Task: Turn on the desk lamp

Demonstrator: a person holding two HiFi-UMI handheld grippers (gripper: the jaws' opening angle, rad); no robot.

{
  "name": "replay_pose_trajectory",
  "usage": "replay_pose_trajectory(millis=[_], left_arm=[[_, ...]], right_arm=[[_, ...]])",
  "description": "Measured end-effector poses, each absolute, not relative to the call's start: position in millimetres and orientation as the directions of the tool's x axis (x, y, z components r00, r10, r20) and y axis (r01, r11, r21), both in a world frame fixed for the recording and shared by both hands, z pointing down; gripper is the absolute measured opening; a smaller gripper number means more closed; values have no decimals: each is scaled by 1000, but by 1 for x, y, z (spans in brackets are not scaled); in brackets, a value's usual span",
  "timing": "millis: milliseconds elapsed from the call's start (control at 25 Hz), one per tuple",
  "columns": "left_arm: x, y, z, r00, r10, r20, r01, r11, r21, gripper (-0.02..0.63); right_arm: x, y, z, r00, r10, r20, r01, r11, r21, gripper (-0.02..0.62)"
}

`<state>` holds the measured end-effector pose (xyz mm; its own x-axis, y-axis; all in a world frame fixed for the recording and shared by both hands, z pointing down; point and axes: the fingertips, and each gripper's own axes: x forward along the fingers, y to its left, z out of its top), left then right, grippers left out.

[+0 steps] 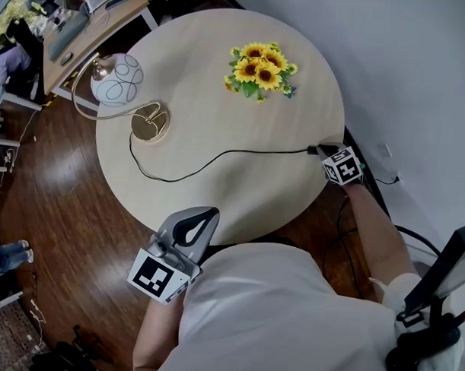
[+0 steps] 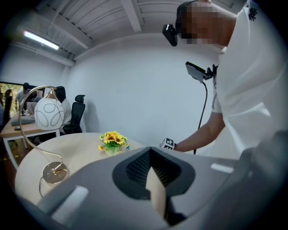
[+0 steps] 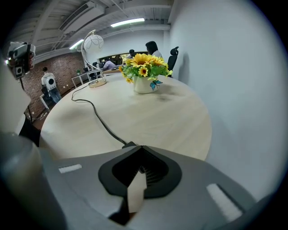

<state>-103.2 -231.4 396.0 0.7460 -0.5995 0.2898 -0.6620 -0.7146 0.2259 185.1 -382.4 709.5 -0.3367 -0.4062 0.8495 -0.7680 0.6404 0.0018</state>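
Note:
The desk lamp has a white globe shade (image 1: 117, 79) on a curved brass stem and a round brass base (image 1: 149, 123), and stands at the left of the round table (image 1: 205, 96). Its black cord (image 1: 218, 156) crosses the table to an inline switch (image 1: 316, 151) at the right edge. My right gripper (image 1: 326, 153) is shut, its tips against that switch (image 3: 129, 144). My left gripper (image 1: 209, 213) is shut and holds nothing, low at the table's near edge by my body. The left gripper view also shows the lamp shade (image 2: 49, 113) and base (image 2: 55, 172).
A pot of sunflowers (image 1: 259, 69) stands at the far side of the table. A white wall runs along the right. At the far left is a desk (image 1: 86, 20) with people seated nearby. Dark wood floor (image 1: 57, 205) surrounds the table.

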Motion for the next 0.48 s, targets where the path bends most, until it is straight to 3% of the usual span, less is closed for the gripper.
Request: replay_pose_trajectory(millis=[480], left_arm=[[-103,-238,399,742,-602,295,-667,-708,232,17]], right_arm=[[181,-384,714,-331,-399,855,-759,651,10,3]])
